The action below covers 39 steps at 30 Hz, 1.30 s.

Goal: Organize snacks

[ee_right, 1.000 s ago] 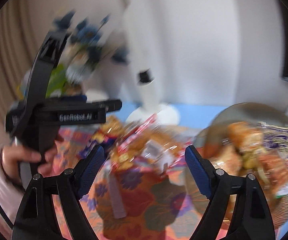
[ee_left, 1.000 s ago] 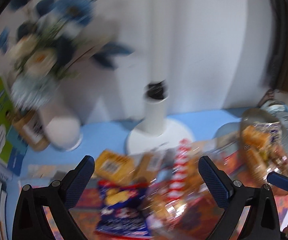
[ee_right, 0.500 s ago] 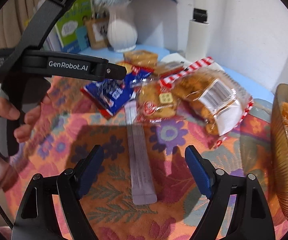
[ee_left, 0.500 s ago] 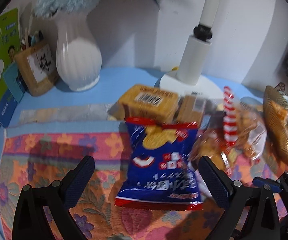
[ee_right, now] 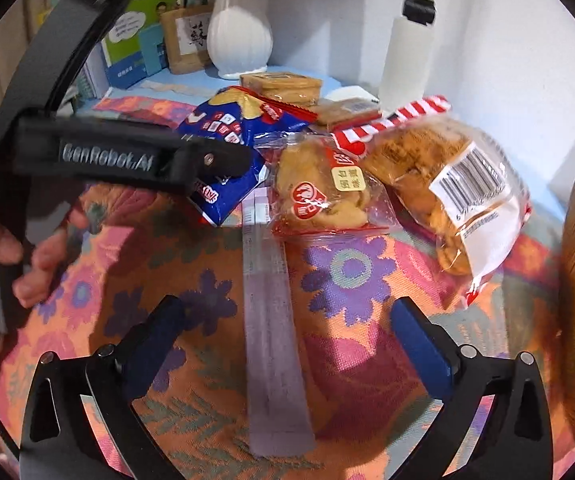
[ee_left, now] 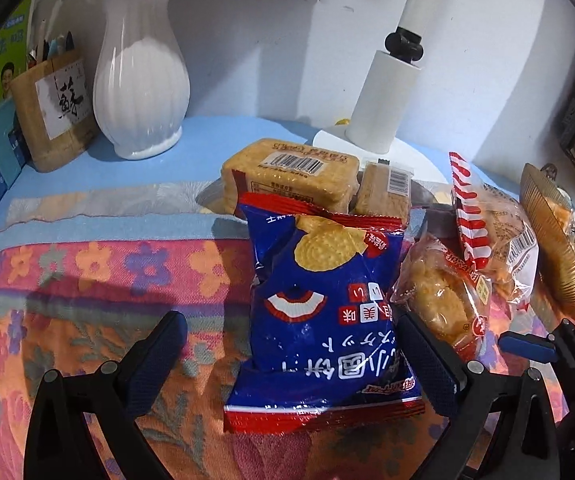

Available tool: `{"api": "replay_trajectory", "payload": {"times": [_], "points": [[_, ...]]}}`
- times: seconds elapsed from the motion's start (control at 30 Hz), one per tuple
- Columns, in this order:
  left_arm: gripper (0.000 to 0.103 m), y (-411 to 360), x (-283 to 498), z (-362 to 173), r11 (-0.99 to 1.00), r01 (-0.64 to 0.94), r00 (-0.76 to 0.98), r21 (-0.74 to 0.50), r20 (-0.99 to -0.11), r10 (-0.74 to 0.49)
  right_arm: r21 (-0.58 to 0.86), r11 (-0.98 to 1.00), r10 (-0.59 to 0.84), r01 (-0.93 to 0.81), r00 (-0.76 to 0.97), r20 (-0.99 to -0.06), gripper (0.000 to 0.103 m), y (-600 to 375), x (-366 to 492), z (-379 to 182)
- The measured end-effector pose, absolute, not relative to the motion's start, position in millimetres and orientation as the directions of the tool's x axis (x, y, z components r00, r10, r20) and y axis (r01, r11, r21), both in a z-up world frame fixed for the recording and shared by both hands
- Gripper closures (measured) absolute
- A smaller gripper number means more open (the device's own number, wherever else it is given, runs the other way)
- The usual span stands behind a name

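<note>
The left gripper [ee_left: 293, 354] hangs low over the floral cloth [ee_left: 87, 280] on the table, fingers [ee_left: 155, 354] spread wide. The blue biscuit bag [ee_left: 323, 320] lies flat between them; the finger at 3 o'clock sits just beside the bag's edge, the finger at 9 o'clock stands well clear, and neither pad presses on it.

The right gripper [ee_right: 287, 344] also points down at the cloth, and its fingers [ee_right: 419, 344] have just been opening to their widest. Between them lies only a pale flat strip [ee_right: 271, 320] running toward 12 o'clock, untouched.

Just beyond the strip's far end rests a clear packet of pastry with a red label [ee_right: 323, 188], touching the blue bag at 10 o'clock. At 1 o'clock from it lies a larger clear snack bag with red-and-white striped top [ee_right: 439, 168].

Behind the blue bag, at 12 o'clock in the left wrist view, sit two wrapped cracker packs [ee_left: 291, 176] side by side. A ribbed golden basket [ee_left: 559, 248] holding more snacks stands at 3 o'clock.

Farthest back, at 11 o'clock, are a white ribbed vase [ee_left: 141, 80] and a wooden pen holder [ee_left: 51, 108]; a white stand [ee_left: 387, 96] rises at 1 o'clock. A hand [ee_right: 19, 256] grips the left gripper's handle at 9 o'clock in the right wrist view.
</note>
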<state>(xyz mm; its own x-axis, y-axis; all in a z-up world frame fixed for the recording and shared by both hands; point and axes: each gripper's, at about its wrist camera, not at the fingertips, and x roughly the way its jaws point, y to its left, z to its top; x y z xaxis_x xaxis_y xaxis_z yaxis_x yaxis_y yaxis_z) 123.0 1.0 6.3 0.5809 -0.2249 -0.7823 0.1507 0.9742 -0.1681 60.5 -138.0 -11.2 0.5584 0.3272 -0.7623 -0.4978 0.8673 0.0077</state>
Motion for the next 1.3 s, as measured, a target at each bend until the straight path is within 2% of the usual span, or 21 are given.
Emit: {"api": "replay_trajectory", "payload": {"times": [1.3], "points": [[0.000, 0.4, 122.3, 4.9, 0.977, 0.151, 0.588, -0.153, -0.780, -0.214, 0.010, 0.868, 0.330, -0.496, 0.563, -0.757, 0.000, -139.1, 59.2, -11.5]]}}
